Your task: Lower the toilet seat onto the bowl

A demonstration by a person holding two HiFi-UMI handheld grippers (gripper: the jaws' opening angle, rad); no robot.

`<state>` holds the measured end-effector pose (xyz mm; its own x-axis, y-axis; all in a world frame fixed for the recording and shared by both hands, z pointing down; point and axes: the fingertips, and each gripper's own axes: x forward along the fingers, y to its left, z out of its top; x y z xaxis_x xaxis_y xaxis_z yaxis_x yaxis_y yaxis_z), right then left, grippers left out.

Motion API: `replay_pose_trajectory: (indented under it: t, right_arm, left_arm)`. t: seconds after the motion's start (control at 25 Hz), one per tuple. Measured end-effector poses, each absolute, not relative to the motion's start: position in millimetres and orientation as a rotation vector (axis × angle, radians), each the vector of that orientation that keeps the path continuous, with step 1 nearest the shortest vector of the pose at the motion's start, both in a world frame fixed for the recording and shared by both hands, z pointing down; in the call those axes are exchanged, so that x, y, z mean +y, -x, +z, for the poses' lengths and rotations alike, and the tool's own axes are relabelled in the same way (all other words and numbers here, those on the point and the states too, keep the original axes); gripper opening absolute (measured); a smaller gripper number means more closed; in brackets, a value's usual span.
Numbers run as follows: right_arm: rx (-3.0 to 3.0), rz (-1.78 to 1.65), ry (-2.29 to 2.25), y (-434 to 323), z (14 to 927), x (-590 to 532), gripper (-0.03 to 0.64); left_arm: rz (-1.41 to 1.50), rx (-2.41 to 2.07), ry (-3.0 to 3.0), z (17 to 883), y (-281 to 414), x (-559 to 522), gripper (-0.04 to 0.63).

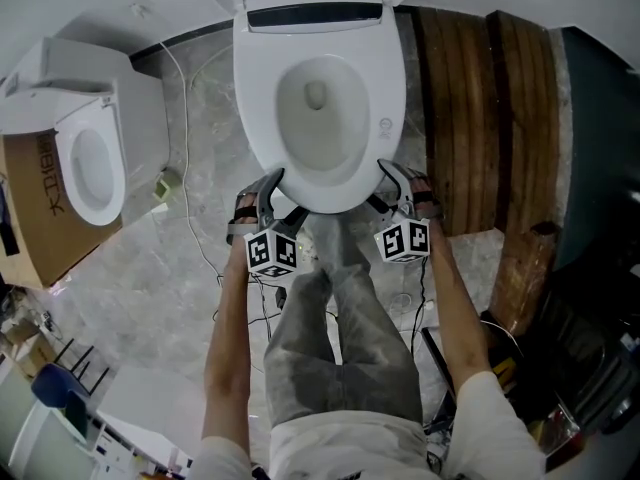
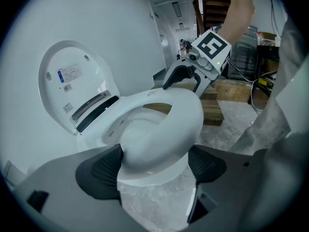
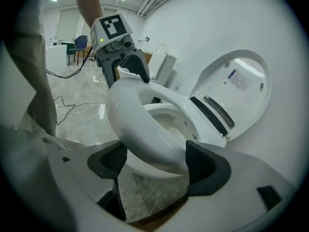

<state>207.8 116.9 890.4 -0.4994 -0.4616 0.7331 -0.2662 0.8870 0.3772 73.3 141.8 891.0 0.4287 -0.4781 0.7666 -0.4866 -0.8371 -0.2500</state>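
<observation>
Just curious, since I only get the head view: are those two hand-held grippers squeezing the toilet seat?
Observer: No. Its own view shows the left hand-held gripper with jaws wide apart and the front of the seat between them, unclamped.
Operator: And the other one?
Observer: Same. The right hand-held gripper stands open around the rim.
Operator: Anything inside the lid?
Observer: The raised lid carries a printed label on its inner face.

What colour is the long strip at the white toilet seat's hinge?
Black: the long strip shows best in head view.
</observation>
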Motion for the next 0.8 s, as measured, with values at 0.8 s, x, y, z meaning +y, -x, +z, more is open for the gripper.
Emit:
replay_pose_trajectory:
  t: [0.8]
  right_arm:
    - [-2.045,-0.221,-0.412,-211,950,128,0.393]
  left_arm:
    - [1.471,-0.762,-2.593,948,-75,152,0.433]
